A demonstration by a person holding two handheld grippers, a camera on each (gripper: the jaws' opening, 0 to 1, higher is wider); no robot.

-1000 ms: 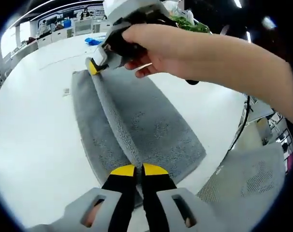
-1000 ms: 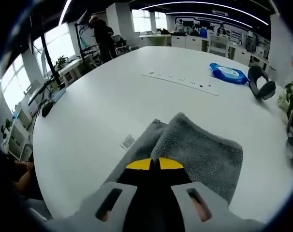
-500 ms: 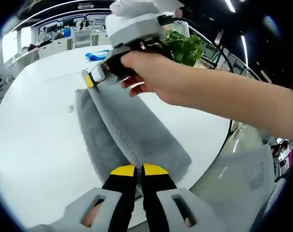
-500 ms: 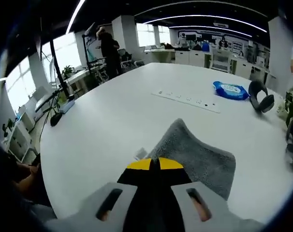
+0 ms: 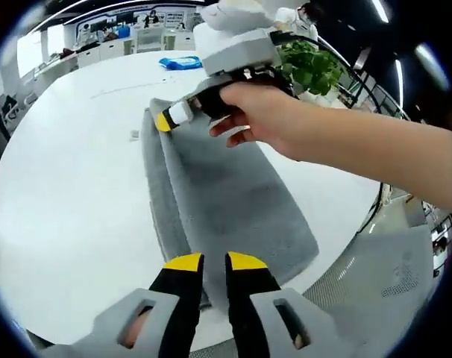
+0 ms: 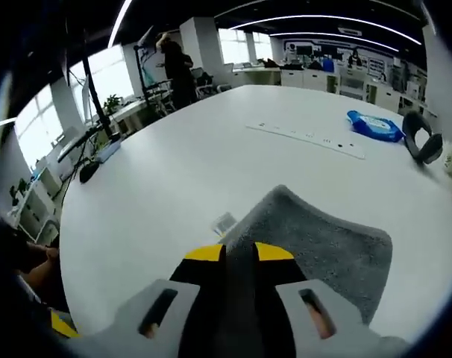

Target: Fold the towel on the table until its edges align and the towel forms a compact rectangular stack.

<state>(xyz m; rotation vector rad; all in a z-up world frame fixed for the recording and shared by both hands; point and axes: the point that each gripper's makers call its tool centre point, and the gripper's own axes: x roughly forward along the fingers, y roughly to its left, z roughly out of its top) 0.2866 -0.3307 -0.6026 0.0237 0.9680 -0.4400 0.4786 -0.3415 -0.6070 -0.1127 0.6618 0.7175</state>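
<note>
A grey towel (image 5: 226,201) lies on the white round table (image 5: 62,186), folded lengthwise, its upper layer set a little right of the lower one. In the left gripper view, my left gripper (image 5: 215,262) sits at the towel's near end, its yellow-tipped jaws a little apart with towel showing in the gap. A hand holds my right gripper (image 5: 166,121) at the towel's far left corner. From the right gripper view, my right gripper (image 6: 239,253) stands with jaws apart over that corner of the towel (image 6: 323,239).
A small white tag (image 6: 224,222) lies beside the towel's corner. Farther off are a power strip (image 6: 308,138), a blue packet (image 6: 373,127) and headphones (image 6: 424,145). A potted plant (image 5: 312,67) and a mesh chair (image 5: 390,276) stand past the table edge.
Both grippers' jaws, pinched together on a raised ridge of towel before, have parted. The ridge has dropped and the towel now lies flat in two layers.
</note>
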